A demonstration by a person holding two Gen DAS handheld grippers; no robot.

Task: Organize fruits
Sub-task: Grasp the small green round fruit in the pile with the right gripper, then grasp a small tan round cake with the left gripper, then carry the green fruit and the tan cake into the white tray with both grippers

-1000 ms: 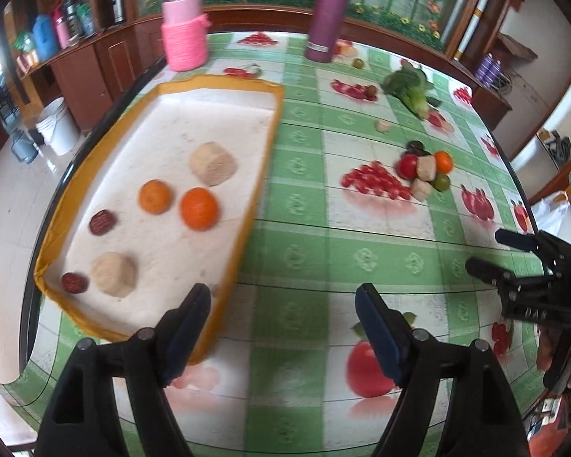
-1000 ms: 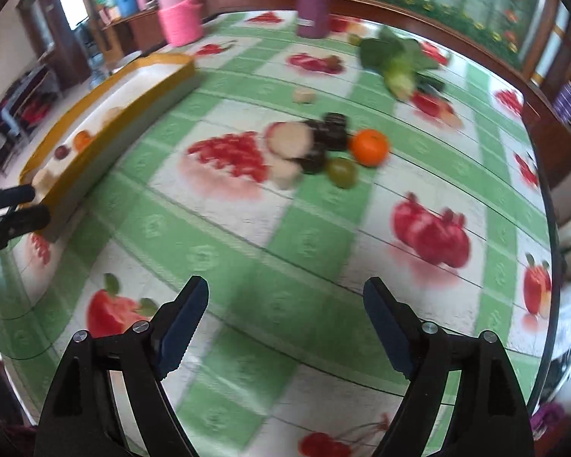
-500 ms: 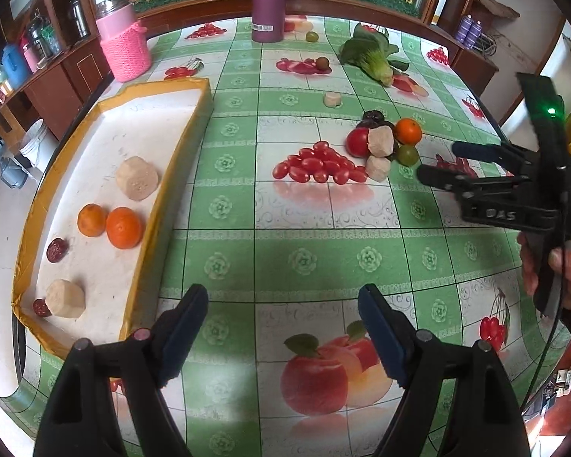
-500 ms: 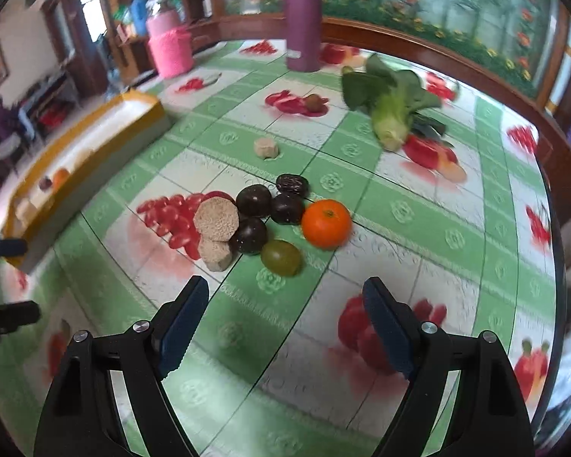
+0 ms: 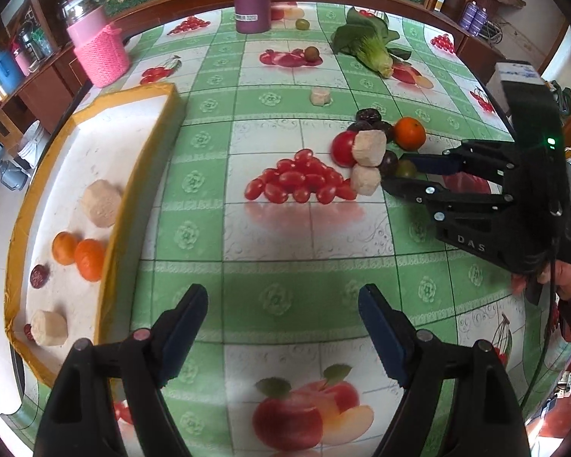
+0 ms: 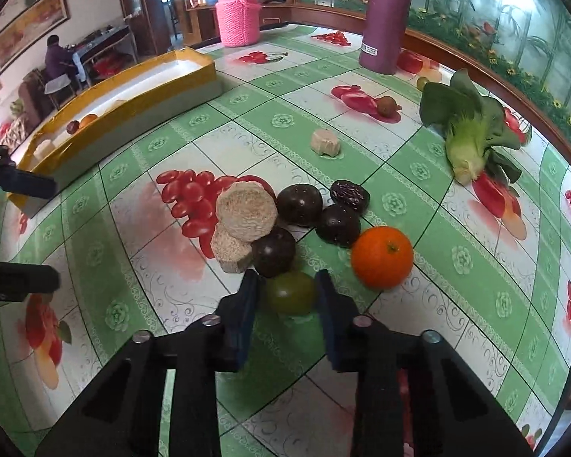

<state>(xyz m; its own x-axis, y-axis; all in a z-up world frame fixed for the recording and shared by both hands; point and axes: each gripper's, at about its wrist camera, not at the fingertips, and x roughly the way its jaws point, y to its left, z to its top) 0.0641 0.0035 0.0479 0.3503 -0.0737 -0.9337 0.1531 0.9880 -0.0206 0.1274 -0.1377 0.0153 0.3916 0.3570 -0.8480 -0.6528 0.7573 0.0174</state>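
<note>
Since the earlier frame, both hands have travelled across the bench (image 5: 304, 228) toward the heap of fruit, and the right gripper (image 6: 287, 297) has just closed its jaws from wide apart onto a small green fruit (image 6: 291, 292). Its two blue pads now sit against either side of that fruit, at the near edge of the heap; the left wrist view shows the same fingers meeting around it (image 5: 405, 169) low over the cloth. The green fruit is nearly round, with no clear long axis.

Touching or just beside it lie three dark round fruits (image 6: 274, 252), a wrinkled dark date (image 6: 349, 196) whose long axis runs across the right wrist view, two pale brown cakes (image 6: 245, 214) stacked askew, and an orange (image 6: 382, 257) with its stem end facing the camera. A red tomato (image 5: 342, 148) shows behind the cakes in the left wrist view.

The left gripper (image 5: 281, 327) hangs over bare cloth with its jaws wide apart and nothing between them. Well to its left stands the yellow-rimmed tray (image 5: 141, 198), holding two oranges (image 5: 78, 253), two pale cakes and dark dates.
</note>
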